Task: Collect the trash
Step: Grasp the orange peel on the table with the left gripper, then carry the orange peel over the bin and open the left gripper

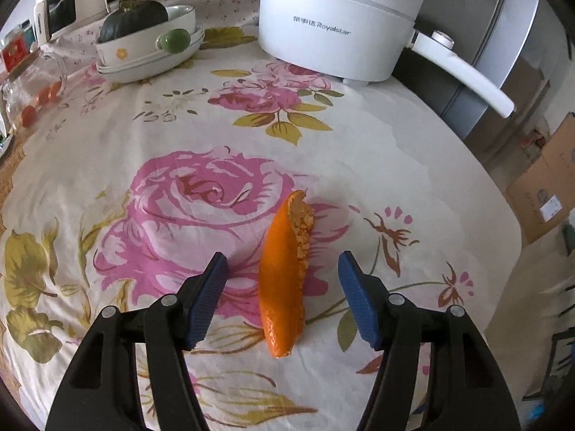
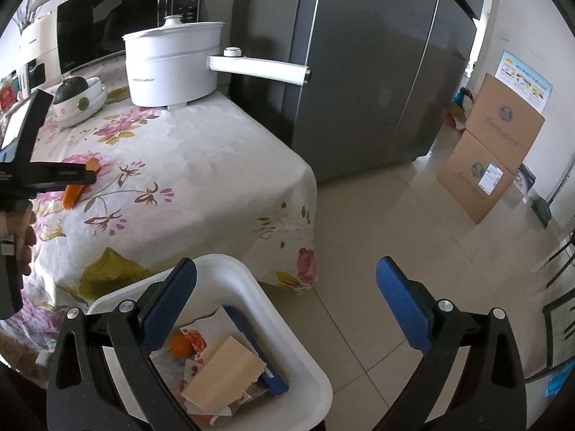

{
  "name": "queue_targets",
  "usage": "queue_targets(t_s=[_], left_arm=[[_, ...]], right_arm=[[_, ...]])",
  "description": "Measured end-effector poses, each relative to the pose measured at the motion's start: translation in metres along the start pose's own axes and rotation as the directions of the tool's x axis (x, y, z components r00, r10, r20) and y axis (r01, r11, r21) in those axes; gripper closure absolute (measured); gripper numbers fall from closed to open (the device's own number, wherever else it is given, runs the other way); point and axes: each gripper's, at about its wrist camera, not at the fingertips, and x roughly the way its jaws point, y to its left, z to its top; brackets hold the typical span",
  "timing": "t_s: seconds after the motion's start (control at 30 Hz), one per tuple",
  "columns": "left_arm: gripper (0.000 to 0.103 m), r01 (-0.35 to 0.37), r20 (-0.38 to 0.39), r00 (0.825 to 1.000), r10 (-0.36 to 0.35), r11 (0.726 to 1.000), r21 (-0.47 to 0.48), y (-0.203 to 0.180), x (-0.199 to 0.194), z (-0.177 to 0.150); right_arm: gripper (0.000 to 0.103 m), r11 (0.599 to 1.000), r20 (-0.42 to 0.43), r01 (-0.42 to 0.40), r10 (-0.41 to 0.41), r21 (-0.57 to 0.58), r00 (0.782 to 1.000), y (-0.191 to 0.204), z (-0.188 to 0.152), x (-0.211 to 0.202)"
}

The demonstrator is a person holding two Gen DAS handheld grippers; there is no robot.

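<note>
Orange peel (image 1: 284, 276) lying lengthwise between left gripper (image 1: 284, 298) pads, untouched, jaws spread; right gripper (image 2: 287, 309) hanging wide, empty, farther off.

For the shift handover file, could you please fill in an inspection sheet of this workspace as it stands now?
Surface: table under a flowered white cloth, wrinkled.
Job's things: curved orange peel lying on the cloth; white plastic bin beside the table, holding paper, card and orange scraps.
Clutter: white electric pot; stacked white bowls with a dark green squash; glass jar.
Grippers: left gripper open, fingers either side of the peel, not touching; right gripper open, empty, over the bin.
Cables: nothing seen.
Surroundings: grey fridge, cardboard boxes, tiled floor.
</note>
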Motion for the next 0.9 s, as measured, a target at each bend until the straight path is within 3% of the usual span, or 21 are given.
queue_targets(t_s=[0.07, 0.13, 0.23, 0.57, 0.9], left_arm=[[0.056, -0.009, 0.005, 1.0, 0.009, 1.0, 0.02, -0.002, -0.001, -0.001], [0.078, -0.013, 0.008, 1.0, 0.012, 0.999, 0.038, -0.004, -0.002, -0.003], [0.087, 0.02, 0.009, 1.0, -0.02, 0.999, 0.041, -0.006, -0.004, -0.005], [0.089, 0.175, 0.083, 0.98, -0.183, 0.98, 0.099, -0.036, -0.062, -0.028], [0.088, 0.312, 0.081, 0.937, -0.341, 0.917, 0.25, -0.091, -0.123, -0.075]], right_arm=[[0.007, 1.0, 0.001, -0.004, 0.004, 0.0, 1.0, 0.0, -0.001, -0.001], [0.007, 1.0, 0.001, -0.01, 0.01, 0.005, 1.0, 0.0, -0.001, -0.001], [0.007, 1.0, 0.003, -0.017, 0.017, 0.015, 1.0, -0.003, -0.001, -0.003], [0.007, 0.998, 0.029, -0.008, 0.006, 0.062, 1.0, -0.017, -0.002, -0.011], [0.007, 0.991, 0.055, 0.028, -0.035, 0.133, 0.998, -0.042, -0.005, -0.019]])
